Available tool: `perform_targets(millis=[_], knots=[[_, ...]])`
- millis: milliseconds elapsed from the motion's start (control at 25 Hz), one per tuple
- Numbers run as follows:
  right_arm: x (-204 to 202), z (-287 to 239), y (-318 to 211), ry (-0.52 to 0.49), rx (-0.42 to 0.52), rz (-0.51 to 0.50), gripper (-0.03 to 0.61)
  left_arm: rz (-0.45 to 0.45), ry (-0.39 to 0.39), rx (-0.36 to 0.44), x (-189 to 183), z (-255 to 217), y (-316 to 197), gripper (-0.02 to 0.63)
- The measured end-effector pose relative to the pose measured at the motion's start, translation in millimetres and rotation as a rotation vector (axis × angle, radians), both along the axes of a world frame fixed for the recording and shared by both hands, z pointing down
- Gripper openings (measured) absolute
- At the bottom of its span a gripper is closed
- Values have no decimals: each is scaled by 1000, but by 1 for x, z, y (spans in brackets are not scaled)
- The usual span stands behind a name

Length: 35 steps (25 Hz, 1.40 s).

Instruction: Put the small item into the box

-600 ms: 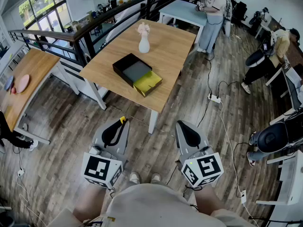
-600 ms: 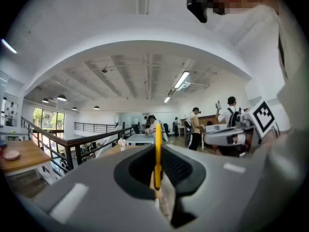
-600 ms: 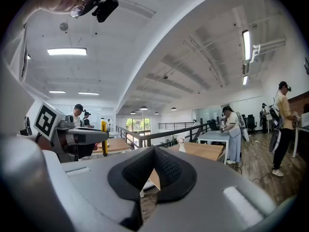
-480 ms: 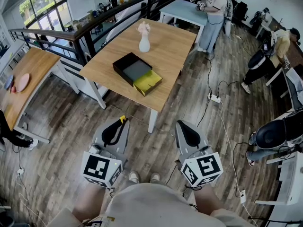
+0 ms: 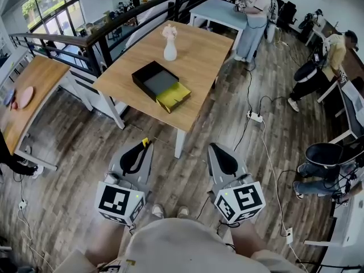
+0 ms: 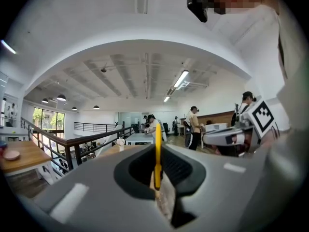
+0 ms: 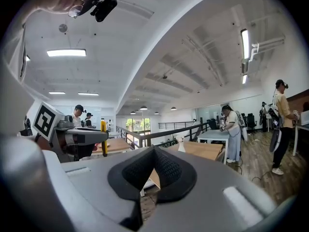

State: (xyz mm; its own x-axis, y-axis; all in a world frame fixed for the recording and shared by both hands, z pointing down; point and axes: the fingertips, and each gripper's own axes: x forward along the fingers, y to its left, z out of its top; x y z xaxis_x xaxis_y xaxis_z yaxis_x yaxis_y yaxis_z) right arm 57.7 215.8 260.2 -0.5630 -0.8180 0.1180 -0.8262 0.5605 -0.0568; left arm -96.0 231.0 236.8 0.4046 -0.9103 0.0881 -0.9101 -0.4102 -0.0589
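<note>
A black open box (image 5: 154,79) with a grey inside lies on the wooden table (image 5: 196,56) ahead, and a yellow tray-like part (image 5: 173,96) sits against its near corner. My left gripper (image 5: 143,148) is held low over the floor, short of the table, shut on a thin yellow small item (image 5: 146,143). In the left gripper view that yellow item (image 6: 158,151) stands edge-on between the closed jaws of the left gripper (image 6: 157,173). My right gripper (image 5: 219,150) is beside it, shut and holding nothing, with its jaws (image 7: 150,167) closed together.
A white vase (image 5: 169,45) stands on the table beyond the box. A second wooden table (image 5: 28,104) is at the left behind a dark railing (image 5: 102,36). People stand at a far blue table (image 5: 219,10) and at the right. Cables and a power strip (image 5: 253,117) lie on the wood floor.
The table and box have slid slightly left and up in the head view as the camera shifted. Both grippers keep the same pose and stay shut.
</note>
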Motion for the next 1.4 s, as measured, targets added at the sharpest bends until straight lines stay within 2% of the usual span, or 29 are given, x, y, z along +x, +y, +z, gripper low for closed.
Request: perform_targets(millis=[240,440,1040,1400], knots=[[14,3,0,-5,0,-8,0,-17,-13,-10,10,5,4,25],[28,8,-3,-17,-8,-28,0,-20,32,-46,24,8,0,25],[64,23,-7,-23,-13,-95,0,-81,-11,-52,63,21,5,25],[65,21,-4,-40,-13,-123,0,-93,-19,-49,71,19,7,25]])
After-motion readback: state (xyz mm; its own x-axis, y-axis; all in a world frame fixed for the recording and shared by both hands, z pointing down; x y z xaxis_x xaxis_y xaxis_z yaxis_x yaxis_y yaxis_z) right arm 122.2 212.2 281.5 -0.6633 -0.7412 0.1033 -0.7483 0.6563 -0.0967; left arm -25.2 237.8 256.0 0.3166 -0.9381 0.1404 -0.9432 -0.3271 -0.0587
